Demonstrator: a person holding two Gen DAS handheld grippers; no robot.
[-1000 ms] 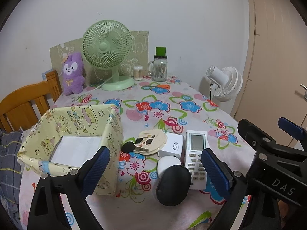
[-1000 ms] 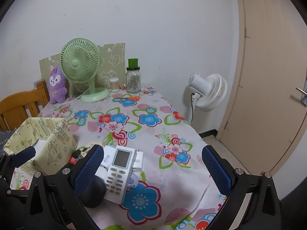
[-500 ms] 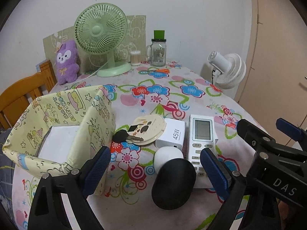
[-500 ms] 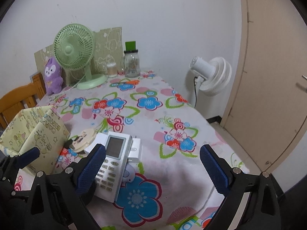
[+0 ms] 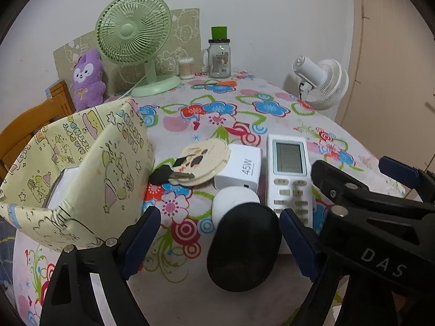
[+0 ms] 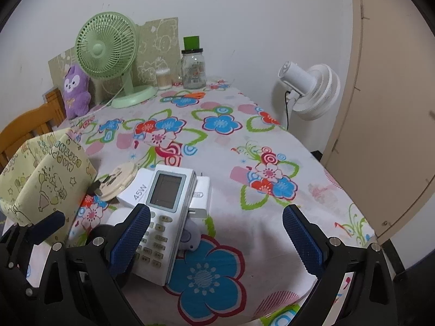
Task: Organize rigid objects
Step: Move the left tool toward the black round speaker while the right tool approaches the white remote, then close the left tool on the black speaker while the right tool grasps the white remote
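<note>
Your left tongs (image 5: 217,240) are wide open and have just been closing a little. The black oval case (image 5: 243,245) lies between their blue pads (image 5: 142,240), but the pads do not touch it. Your right tongs (image 6: 214,240) are wide open too. Their left pad sits in front of the white remote control (image 6: 163,217), and bare cloth lies between the pads.

The rigid things sit in a bunch near the front edge of the surface (image 5: 272,125), which has a flower cloth on it. A small white round thing (image 5: 231,201) touches the back of the black case. Behind that is the white 45W charger (image 5: 240,169). The remote lies just to its right. A round cream disc (image 5: 204,161) lies to the left of the charger, with a black key (image 5: 170,175) on its edge.

The yellow cartoon box (image 5: 81,168) stands open at the front left corner. A green fan (image 5: 134,31), a purple plush toy (image 5: 87,80) and a glass jar (image 5: 218,54) stand along the back edge.
</note>
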